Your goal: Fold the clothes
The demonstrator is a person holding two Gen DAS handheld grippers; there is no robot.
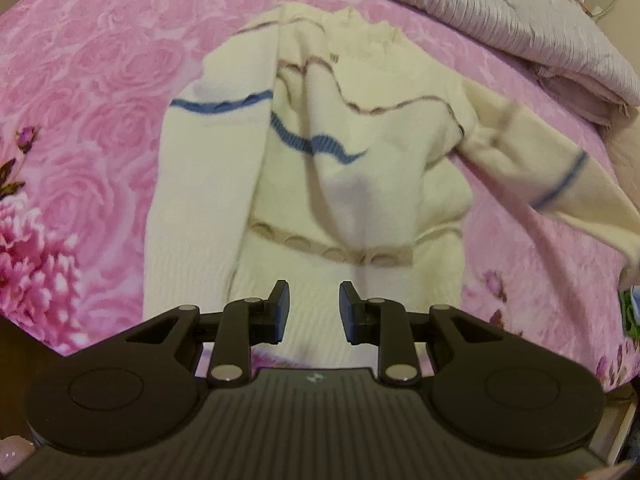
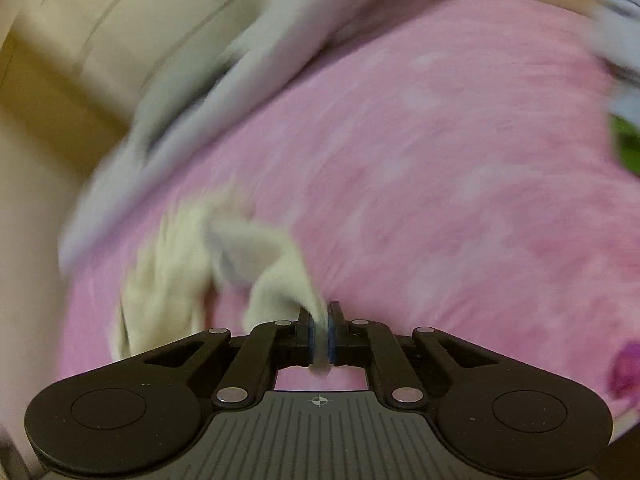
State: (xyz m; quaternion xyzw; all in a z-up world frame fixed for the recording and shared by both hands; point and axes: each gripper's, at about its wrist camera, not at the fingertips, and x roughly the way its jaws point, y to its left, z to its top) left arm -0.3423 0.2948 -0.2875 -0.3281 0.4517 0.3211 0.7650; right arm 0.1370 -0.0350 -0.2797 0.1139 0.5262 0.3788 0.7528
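Observation:
A cream knit sweater [image 1: 352, 160] with blue and brown wavy stripes lies on the pink floral bedspread [image 1: 100, 80], collar far, hem near. Its left sleeve [image 1: 208, 168] is folded down along the body. Its right sleeve [image 1: 552, 176] stretches out to the right and looks blurred. My left gripper [image 1: 314, 308] is open and empty, just above the hem. In the right wrist view my right gripper [image 2: 320, 332] is shut on the cream sleeve end [image 2: 276, 276], which hangs to the left over the bedspread [image 2: 440, 184]. That view is heavily blurred.
A rumpled grey-lilac striped quilt [image 1: 520, 28] lies along the far right of the bed and shows blurred in the right wrist view [image 2: 192, 104]. A green item [image 1: 630, 312] sits at the right edge. A beige wall or headboard [image 2: 60, 60] is beyond the bed.

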